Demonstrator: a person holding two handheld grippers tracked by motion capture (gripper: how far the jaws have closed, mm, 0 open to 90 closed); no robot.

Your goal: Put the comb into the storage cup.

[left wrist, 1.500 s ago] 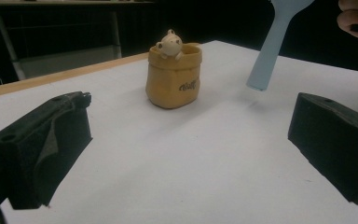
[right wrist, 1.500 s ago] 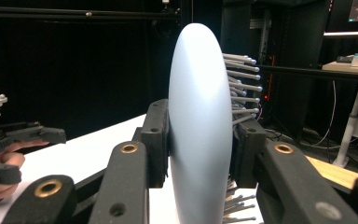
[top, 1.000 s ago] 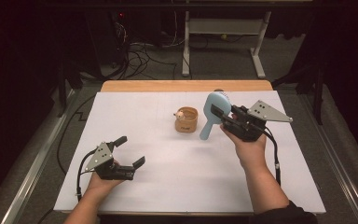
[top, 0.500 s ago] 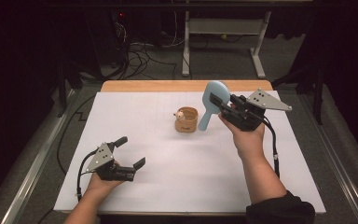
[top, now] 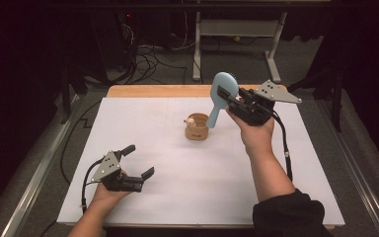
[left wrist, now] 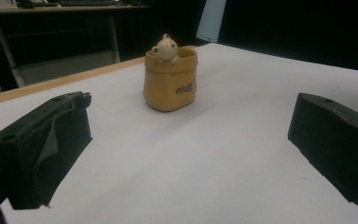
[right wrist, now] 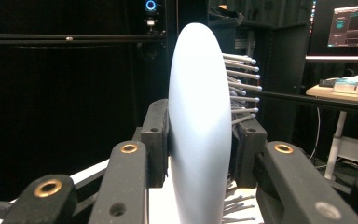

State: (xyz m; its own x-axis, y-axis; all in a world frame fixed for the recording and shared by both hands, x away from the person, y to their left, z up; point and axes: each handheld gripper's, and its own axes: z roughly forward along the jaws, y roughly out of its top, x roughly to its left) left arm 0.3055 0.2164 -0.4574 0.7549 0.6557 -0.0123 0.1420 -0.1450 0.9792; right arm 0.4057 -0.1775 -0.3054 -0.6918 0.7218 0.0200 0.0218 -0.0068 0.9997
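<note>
Already the right tool point(top: 227, 96) clamps the blue hairbrush point(top: 220, 91) aloft at upper centre, handle just above the pot point(top: 197, 128), unplaced, while the left tool point(top: 137, 161) gapes empty.

A pale blue hairbrush point(top: 220, 94) with grey bristles, a tan pot point(top: 197, 129), a white table cover point(top: 177, 163).

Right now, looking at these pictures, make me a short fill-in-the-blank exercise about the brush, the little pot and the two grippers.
1. The right gripper is shut on a light blue ____.
2. The left gripper has its jaws ____, with nothing between them.
3. The small bear figure sits in a tan ____ on the white table.
4. The brush has its handle end pointing ____ toward the tan thing.

Missing words: hairbrush; open; pot; down
</note>
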